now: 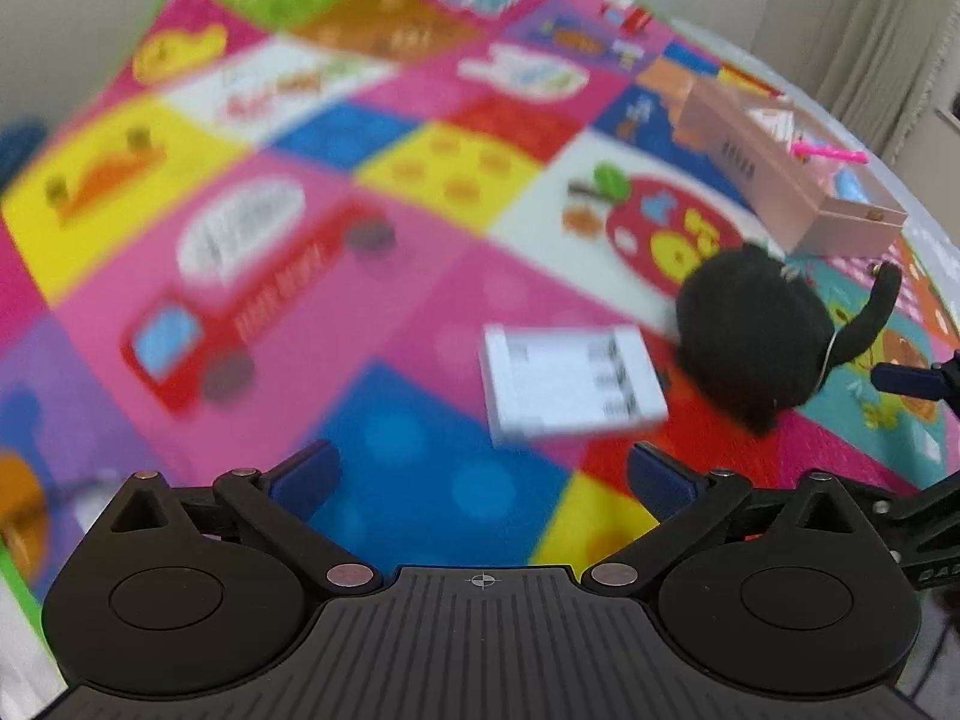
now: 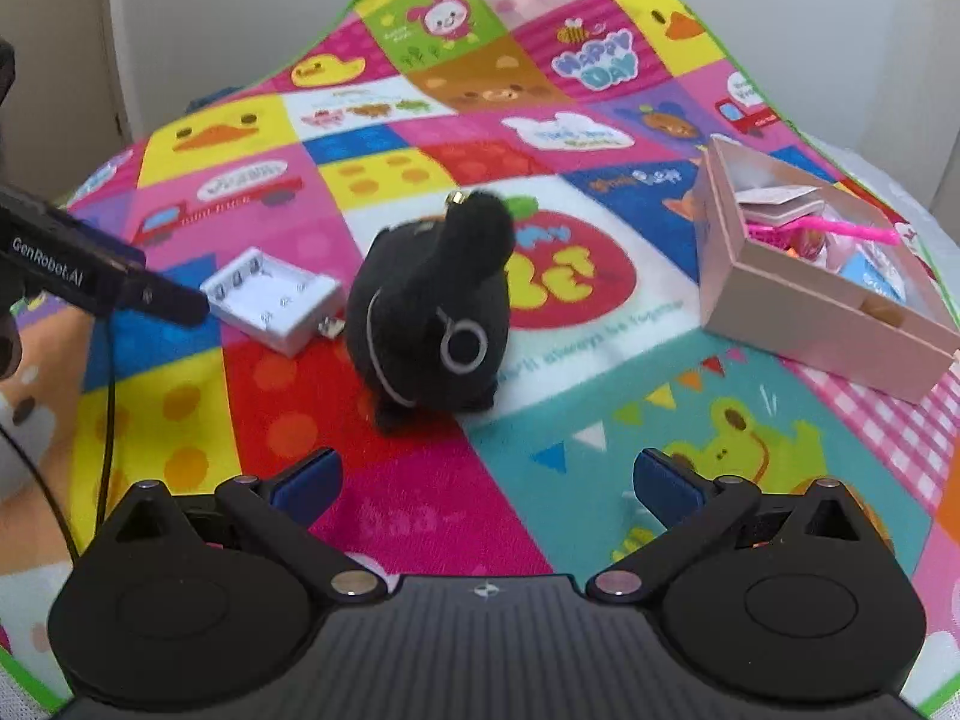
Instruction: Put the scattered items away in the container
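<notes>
Tools both hang spread and empty: left tool [image 1: 483, 483], right tool [image 2: 487, 483]. Ahead of the right tool sits the black plush toy [image 2: 432, 312], likely soft and light, best pinched across its body. Left of it lies the stiff white battery case [image 2: 273, 300]; the pink box [image 2: 804, 324] waits far right.

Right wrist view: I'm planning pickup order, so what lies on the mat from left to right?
White battery holder → black plush toy → pink box, already holding some items.
</notes>
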Demonstrator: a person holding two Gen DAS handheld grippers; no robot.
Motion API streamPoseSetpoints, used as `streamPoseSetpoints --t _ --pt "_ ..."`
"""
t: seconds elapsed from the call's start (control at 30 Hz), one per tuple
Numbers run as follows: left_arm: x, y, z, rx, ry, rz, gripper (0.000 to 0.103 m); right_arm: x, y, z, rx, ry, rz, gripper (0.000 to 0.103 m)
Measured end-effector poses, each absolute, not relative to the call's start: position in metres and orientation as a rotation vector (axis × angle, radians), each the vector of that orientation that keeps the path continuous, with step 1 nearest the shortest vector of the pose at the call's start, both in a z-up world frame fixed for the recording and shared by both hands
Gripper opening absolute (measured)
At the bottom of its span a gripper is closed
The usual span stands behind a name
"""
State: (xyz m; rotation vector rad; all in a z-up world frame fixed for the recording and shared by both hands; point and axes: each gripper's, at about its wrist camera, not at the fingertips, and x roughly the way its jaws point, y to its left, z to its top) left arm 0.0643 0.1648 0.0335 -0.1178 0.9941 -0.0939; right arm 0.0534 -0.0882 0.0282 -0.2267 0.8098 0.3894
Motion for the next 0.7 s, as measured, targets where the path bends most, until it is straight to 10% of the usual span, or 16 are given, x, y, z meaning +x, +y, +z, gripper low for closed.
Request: streamPoseSetpoints --t 0.47,0.7 --pt "0.065 0.148 0.018 -0.011 1.052 -0.054 0.103 0.073 -0.082 0.020 -0.205 0.992 0.392 0.103" --pt "0.066 0.146 0.018 0.004 1.060 -0.050 0.103 0.071 -0.059 0.051 -0.205 0.683 0.446 0.103"
